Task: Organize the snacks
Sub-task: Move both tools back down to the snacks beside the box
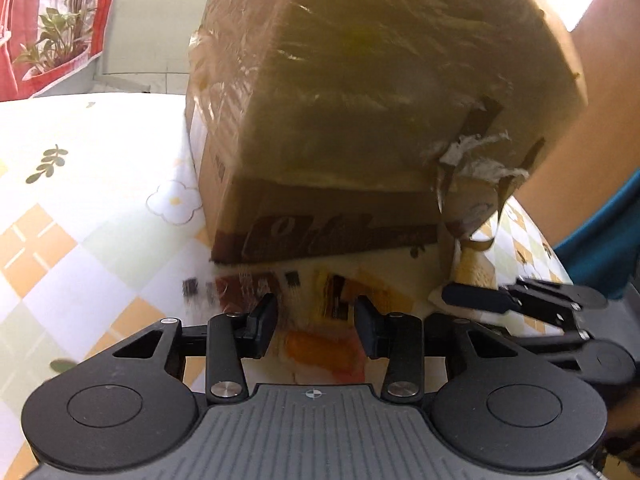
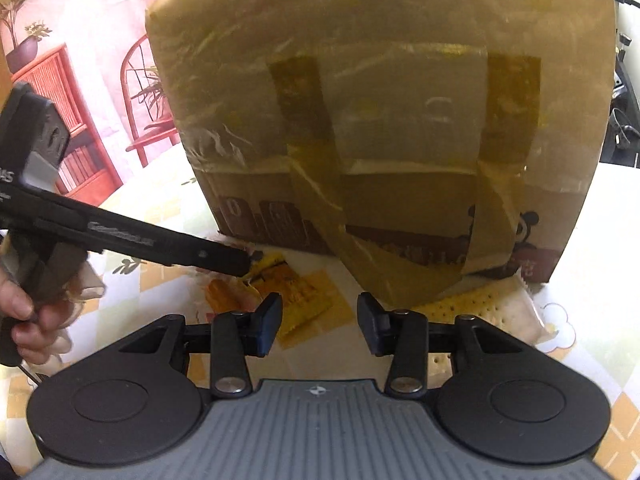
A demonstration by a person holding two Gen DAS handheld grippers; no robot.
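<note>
A large brown cardboard box (image 1: 360,92) wrapped in tape stands on the patterned tablecloth and fills both views (image 2: 380,120). Snack packets lie in front of it: an orange and yellow packet (image 1: 320,340) under my left gripper (image 1: 316,326), which is open above it. In the right wrist view a small yellow packet (image 2: 300,304) lies between the fingers of my open right gripper (image 2: 319,322), and a clear cracker pack (image 2: 492,316) lies at the box's foot. The left gripper's fingertips (image 2: 236,262) reach in from the left beside the yellow packet.
The table has a tablecloth (image 1: 80,208) with flowers and orange diamonds. A red printed curtain or poster (image 2: 80,80) hangs behind. Loose torn tape (image 1: 476,160) hangs off the box corner. The right gripper also shows at right in the left wrist view (image 1: 476,300).
</note>
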